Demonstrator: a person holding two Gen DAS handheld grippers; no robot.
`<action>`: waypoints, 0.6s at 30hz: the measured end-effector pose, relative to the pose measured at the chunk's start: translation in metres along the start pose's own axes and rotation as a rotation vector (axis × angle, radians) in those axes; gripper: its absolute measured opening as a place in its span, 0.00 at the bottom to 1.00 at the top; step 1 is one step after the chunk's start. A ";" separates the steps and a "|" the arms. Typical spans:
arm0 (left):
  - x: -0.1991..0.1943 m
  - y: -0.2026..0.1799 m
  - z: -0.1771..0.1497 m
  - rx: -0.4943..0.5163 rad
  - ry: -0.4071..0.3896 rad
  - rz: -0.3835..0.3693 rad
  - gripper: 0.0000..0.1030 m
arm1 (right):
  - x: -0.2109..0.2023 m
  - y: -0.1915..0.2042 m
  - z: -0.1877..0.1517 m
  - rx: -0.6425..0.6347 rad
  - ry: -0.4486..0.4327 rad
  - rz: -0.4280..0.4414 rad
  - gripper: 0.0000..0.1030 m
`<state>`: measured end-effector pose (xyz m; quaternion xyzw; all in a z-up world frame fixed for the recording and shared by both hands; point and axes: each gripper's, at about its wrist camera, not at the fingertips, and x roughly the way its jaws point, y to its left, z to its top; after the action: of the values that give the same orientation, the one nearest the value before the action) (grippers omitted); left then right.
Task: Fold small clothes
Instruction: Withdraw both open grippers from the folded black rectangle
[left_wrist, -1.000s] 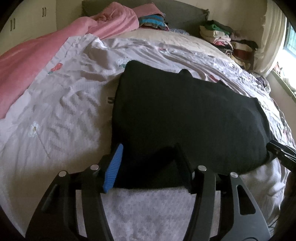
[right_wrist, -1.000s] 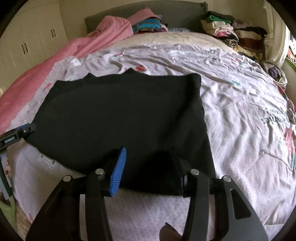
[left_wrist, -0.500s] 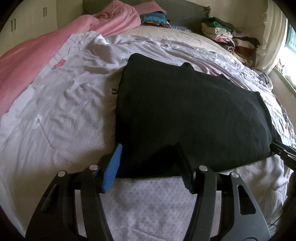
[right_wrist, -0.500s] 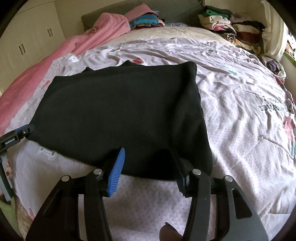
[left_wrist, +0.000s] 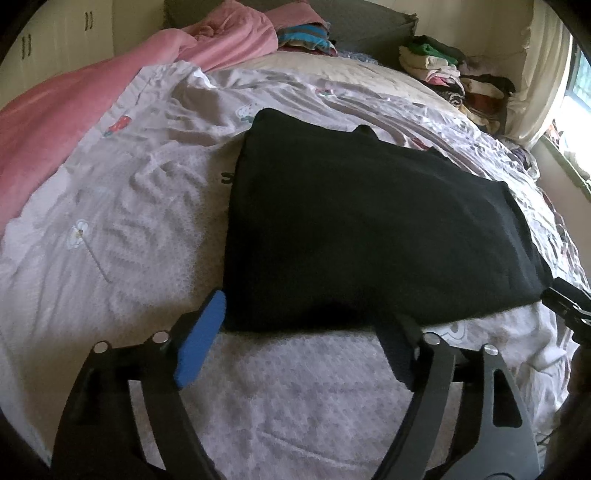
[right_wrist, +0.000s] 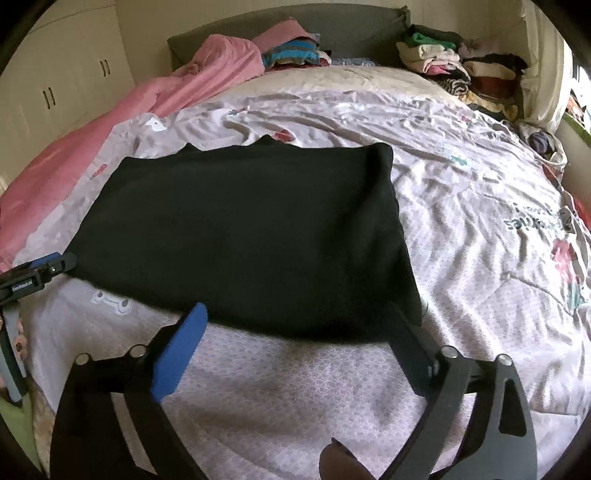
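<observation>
lying flat mid-bed on a pale printed quilt (left_wrist: 122, 206): folded black garment (left_wrist: 369, 229). bunching at 10 o'clock, pink blanket (left_wrist: 55, 122); stacking at 1 o'clock, clothes pile (right_wrist: 454, 70). angling downward at the garment's near hem, left gripper (left_wrist: 306, 325) and right gripper (right_wrist: 299, 328), jaws just opening wide, gripping nothing.

Matt black knit garment (left_wrist: 369, 229), crinkled cotton quilt (left_wrist: 110, 206), pink fleece blanket (left_wrist: 55, 125)
</observation>
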<state>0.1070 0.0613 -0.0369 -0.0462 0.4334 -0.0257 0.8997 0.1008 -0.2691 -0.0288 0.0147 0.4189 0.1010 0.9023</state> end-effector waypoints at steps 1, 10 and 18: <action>-0.001 0.000 0.000 0.000 0.000 -0.002 0.72 | -0.001 0.000 0.000 -0.001 -0.003 0.000 0.93; -0.012 -0.001 -0.002 -0.004 -0.004 -0.010 0.86 | -0.013 0.007 0.000 -0.013 -0.027 0.008 0.96; -0.023 0.002 -0.001 -0.007 -0.026 0.000 0.91 | -0.020 0.024 0.001 -0.048 -0.049 0.021 0.96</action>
<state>0.0920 0.0649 -0.0195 -0.0495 0.4215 -0.0234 0.9051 0.0847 -0.2494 -0.0106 -0.0004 0.3939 0.1200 0.9113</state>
